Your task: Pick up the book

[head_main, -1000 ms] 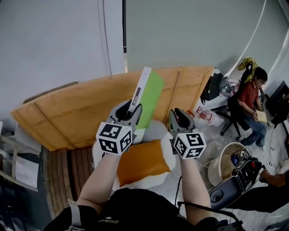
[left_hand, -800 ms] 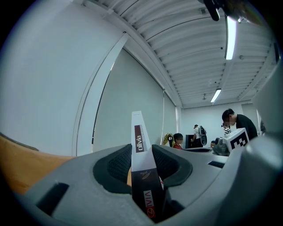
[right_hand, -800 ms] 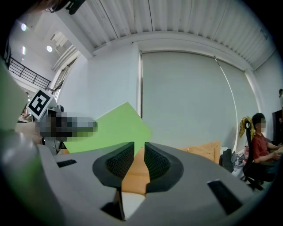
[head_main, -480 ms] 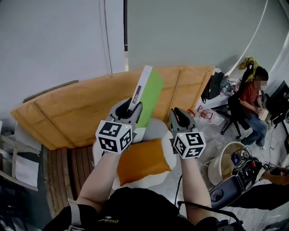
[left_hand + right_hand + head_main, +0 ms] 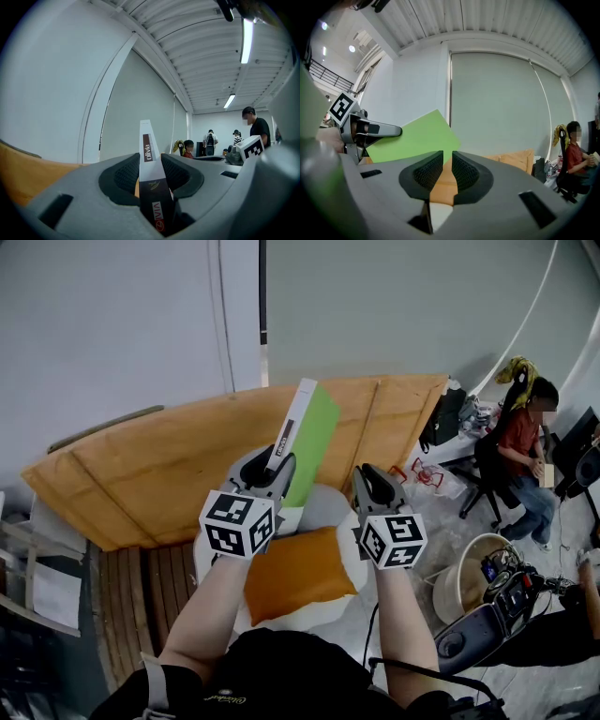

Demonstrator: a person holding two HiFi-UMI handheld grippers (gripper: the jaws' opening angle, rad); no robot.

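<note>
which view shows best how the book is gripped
Left gripper view: the left gripper is shut on the book, clamping its white spine. Head view shows the whole book from above; right gripper view shows only its green cover.

book (image 5: 314, 442): matt paper cover | board (image 5: 141, 484): smooth bare wood | cushion (image 5: 295, 573): cloth

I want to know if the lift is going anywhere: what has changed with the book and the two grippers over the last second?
Nothing visibly changed. The left gripper stays shut on the spine of the book, which is held upright as before. The right gripper stays empty beside it.
</note>
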